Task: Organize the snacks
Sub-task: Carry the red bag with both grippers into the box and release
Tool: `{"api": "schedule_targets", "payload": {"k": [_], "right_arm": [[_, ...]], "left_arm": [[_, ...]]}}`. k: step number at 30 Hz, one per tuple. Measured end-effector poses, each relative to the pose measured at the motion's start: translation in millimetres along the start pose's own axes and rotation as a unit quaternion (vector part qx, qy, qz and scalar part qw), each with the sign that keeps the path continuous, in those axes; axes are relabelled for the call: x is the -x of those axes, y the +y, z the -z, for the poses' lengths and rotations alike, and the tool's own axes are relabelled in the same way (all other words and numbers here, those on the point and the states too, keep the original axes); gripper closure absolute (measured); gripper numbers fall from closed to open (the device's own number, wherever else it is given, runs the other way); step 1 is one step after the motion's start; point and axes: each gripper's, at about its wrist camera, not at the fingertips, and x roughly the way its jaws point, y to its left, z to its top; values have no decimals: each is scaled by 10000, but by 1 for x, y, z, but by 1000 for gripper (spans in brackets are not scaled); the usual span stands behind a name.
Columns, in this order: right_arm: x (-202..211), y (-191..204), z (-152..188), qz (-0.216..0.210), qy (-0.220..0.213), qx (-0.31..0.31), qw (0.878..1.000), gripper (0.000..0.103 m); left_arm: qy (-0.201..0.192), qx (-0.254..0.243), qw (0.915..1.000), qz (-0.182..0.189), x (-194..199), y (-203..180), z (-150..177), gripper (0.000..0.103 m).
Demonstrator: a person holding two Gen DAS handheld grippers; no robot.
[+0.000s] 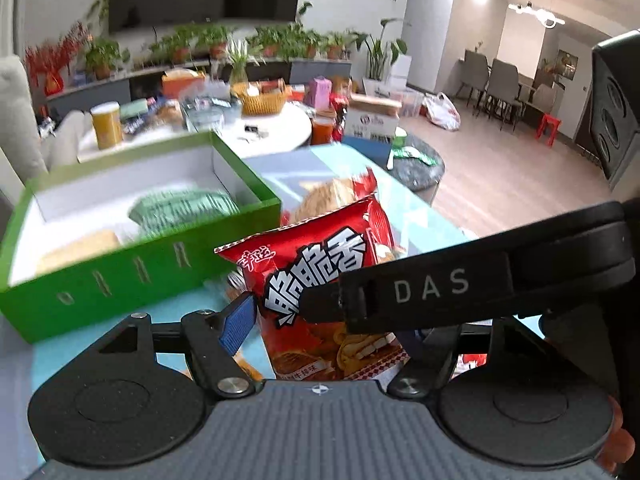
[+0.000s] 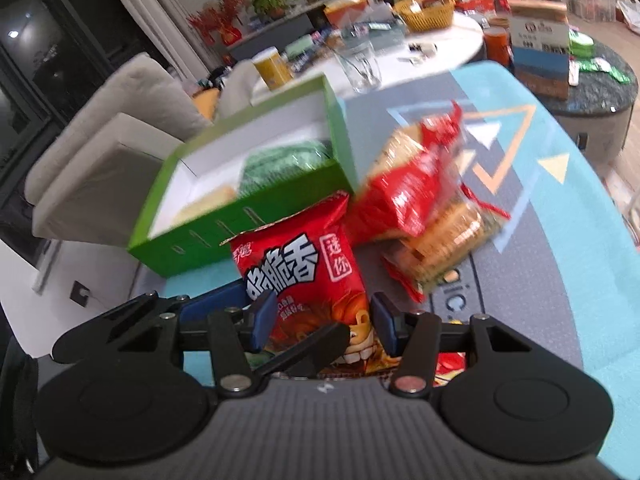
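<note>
Right gripper [image 2: 324,322] angled downward, jaws clamped on red snack bag [image 2: 304,264]; left gripper [image 1: 322,316] likewise angled downward, crossed by right finger; far pad hidden, grip undetermined.

Black tool [image 2: 324,326], blue pads [image 2: 264,322], silver screws

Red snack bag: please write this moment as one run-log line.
right gripper: shut on red snack bag | left gripper: around bag | green box: open, beside
</note>
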Motion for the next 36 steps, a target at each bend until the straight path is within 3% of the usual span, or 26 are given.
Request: {"api": "schedule_targets", "payload": {"k": [8, 20, 36], "right_arm": [[-1, 32, -20, -323, -288, 132, 9990, 65], [-21, 97, -44, -663, -375, 534, 9957, 65], [-84, 127, -97, -1181, -403, 190, 9920, 65]], "left_arm": [[-465, 10, 9982, -376, 27, 22, -18, 35], [-971, 259, 9908, -911, 60, 77, -31, 38], [-1058, 279, 9840, -1409, 29, 160, -74, 38]]}}
